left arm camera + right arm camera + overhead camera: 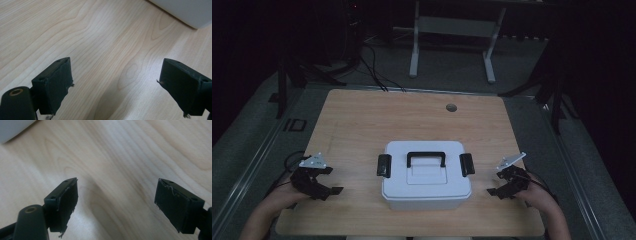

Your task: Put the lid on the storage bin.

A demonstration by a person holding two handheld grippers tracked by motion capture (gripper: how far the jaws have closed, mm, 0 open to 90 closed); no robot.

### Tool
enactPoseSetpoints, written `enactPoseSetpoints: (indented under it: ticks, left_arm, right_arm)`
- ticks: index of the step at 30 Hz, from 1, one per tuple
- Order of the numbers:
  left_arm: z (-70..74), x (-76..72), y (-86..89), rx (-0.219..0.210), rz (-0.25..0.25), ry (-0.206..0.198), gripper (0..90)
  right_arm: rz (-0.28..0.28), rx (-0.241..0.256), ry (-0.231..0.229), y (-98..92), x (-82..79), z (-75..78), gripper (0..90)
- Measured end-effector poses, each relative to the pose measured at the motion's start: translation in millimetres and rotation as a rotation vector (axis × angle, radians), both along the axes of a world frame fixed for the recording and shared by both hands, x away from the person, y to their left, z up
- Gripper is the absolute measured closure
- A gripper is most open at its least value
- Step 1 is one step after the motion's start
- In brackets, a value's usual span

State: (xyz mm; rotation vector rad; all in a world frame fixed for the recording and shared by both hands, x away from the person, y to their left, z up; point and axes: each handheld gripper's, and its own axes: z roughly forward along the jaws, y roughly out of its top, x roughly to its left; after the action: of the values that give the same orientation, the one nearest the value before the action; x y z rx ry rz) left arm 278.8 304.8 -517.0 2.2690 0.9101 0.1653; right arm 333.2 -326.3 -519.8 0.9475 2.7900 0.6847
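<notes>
I see the wooden table (362, 120) carrying a white lidded storage box (426, 175) near its front middle, lid shut with black handle (426, 158) and side latches, so I cannot tell its contents. My left tongs (323, 181) and right tongs (503, 181) rest low either side of it, apart from it, jaws spread wide and empty.

A wooden table (362, 120) has a small round hole (451, 107); a white frame (452, 30) stands behind.
</notes>
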Motion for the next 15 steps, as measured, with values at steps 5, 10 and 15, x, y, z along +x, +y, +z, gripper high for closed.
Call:
enactPoseSetpoints:
  ticks: [5, 10, 15]
  left_arm:
    - [-10.0, -4.6, 6.5, -0.008, 0.024, 0.004, 11.2]
    - [-17.5, -9.2, 10.3, -0.025, 0.062, -0.006, 11.2]
    - [-21.4, -11.0, 12.7, -0.03, 0.105, -0.039, 11.2]
  right_arm:
    - [-0.063, 0.03, -0.031, -2.8, 2.6, -4.2, 17.8]
    - [-0.125, 0.065, -0.078, -3.6, 4.3, -7.4, 17.8]
    - [-0.229, 0.121, -0.155, -5.6, 5.8, -10.4, 15.8]
